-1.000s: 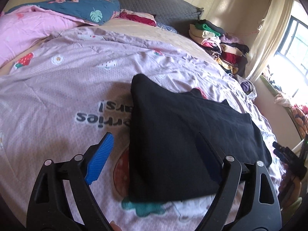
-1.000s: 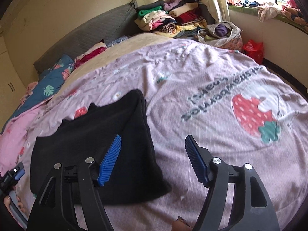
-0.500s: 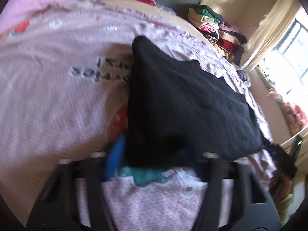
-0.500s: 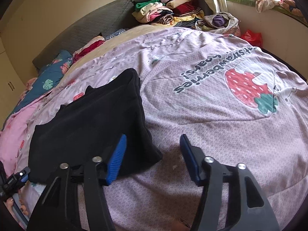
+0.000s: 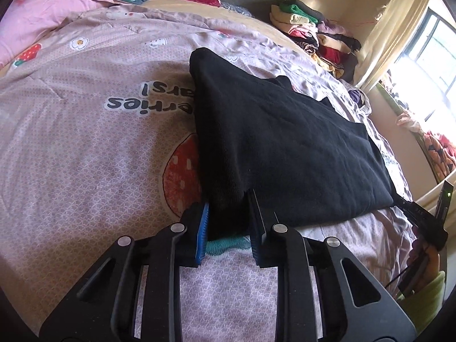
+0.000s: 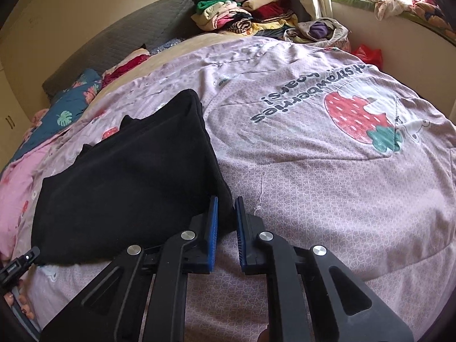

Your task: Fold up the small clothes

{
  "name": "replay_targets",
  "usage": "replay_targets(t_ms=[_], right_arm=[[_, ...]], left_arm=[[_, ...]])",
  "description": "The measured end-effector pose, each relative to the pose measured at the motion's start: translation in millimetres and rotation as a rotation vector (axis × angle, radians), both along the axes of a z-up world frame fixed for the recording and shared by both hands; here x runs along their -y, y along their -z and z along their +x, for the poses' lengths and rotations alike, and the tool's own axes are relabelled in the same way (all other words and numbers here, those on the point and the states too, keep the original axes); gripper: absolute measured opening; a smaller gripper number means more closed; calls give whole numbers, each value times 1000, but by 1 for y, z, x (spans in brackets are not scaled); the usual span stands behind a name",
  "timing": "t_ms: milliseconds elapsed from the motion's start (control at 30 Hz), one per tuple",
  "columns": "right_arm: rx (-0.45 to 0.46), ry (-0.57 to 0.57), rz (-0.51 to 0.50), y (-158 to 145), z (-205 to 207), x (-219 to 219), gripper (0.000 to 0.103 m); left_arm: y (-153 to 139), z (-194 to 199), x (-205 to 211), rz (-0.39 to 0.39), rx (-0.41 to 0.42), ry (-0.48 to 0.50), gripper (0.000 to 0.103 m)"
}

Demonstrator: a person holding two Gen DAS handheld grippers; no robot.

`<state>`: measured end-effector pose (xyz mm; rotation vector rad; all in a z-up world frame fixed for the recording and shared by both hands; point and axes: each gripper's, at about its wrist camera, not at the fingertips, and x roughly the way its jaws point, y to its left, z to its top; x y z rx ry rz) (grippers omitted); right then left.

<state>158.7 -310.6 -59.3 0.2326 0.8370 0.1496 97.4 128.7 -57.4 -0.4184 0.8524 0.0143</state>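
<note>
The folded black knit garment (image 5: 285,142) is looking matt and ribbed; the pink printed cotton quilt (image 5: 85,156) is showing a fine woven texture.

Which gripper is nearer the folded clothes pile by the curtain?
Right, marginally. Both grippers are closing on near corners of the black garment: left gripper, right gripper, whose corner lies on the pile's side.

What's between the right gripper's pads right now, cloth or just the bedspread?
Cloth: in the right wrist view the right gripper is closing with the near right corner of the black garment between its pads; the bedspread lies bare beside it.
</note>
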Motion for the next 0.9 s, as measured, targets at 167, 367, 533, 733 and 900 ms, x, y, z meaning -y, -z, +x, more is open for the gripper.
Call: replay_targets(t_ms=[167,367,533,733,900], right_arm=[[-7,2,0,-1,-12,3,13],[-23,33,-2,-1,-21,13,13],[-22,56,18,-1,-28,23,13],[-5,49,34,-8,-33,24,15],[16,44,49,-15,-38,24,38]], left_arm=[[-2,-4,4,38,2,10,17],[-1,-7,4,42,-8,8,19],[-2,-11,6,47,-12,9,19],[-4,-15,8,53,-19,10,21],[-5,-21,8,44,-30,14,23]])
